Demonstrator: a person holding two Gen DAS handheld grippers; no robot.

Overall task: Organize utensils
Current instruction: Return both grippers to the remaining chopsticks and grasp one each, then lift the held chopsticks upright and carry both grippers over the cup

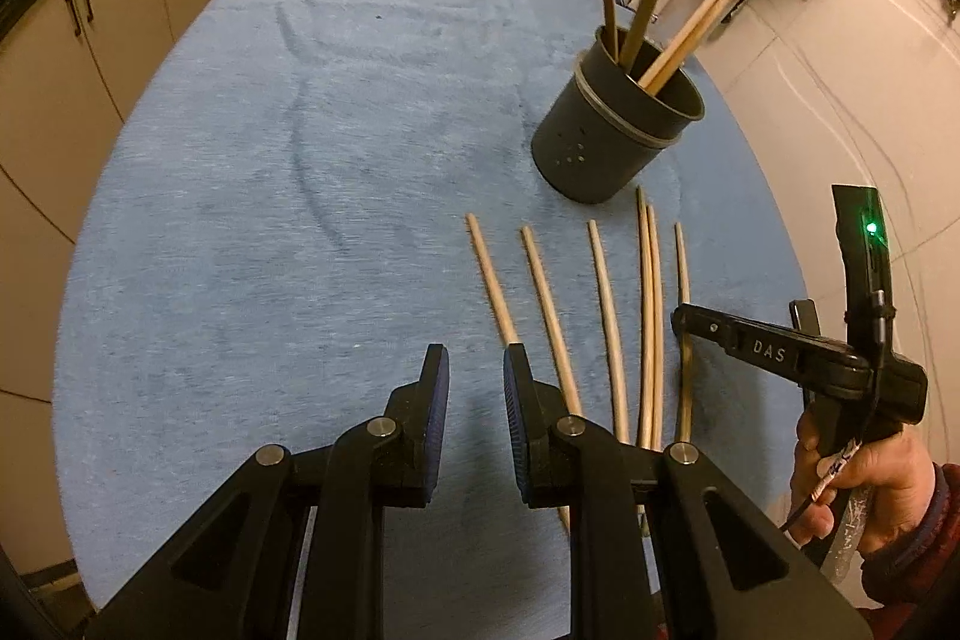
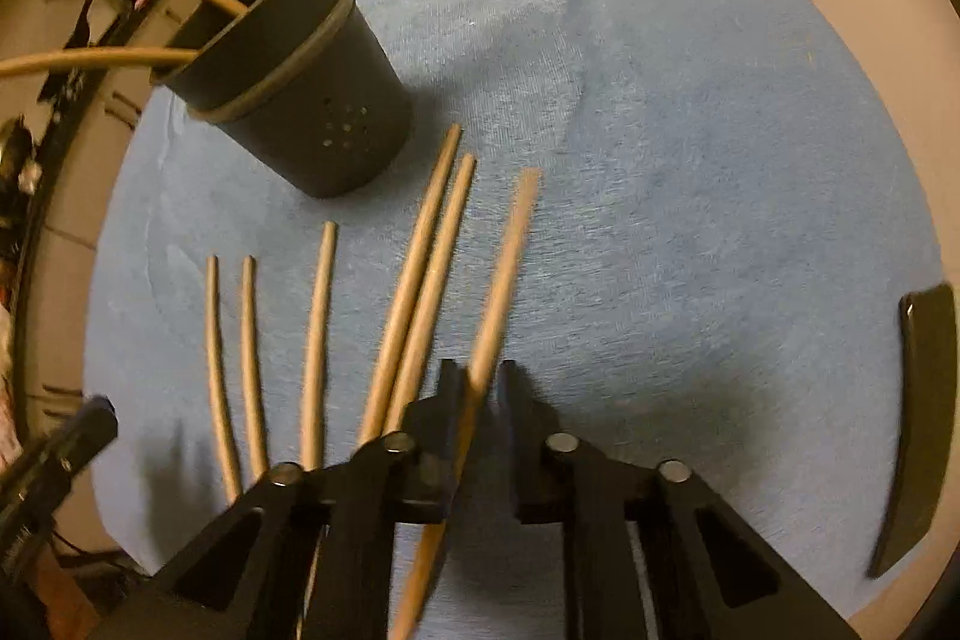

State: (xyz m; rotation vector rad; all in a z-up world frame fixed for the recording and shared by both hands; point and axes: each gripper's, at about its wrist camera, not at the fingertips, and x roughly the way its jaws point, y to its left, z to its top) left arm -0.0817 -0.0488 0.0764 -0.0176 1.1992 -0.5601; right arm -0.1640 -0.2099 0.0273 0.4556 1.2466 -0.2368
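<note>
Your left gripper, with ribbed blue pads, is nearly closed on nothing above the fuzzy blue cloth; six slim wooden chopsticks lie beside the round, dark holder. Your right gripper pinches one tapered chopstick; five others lie left, near the holder.

Both wrist views look steeply down, close above the blue cloth; both share the dark holder and chopsticks.
</note>
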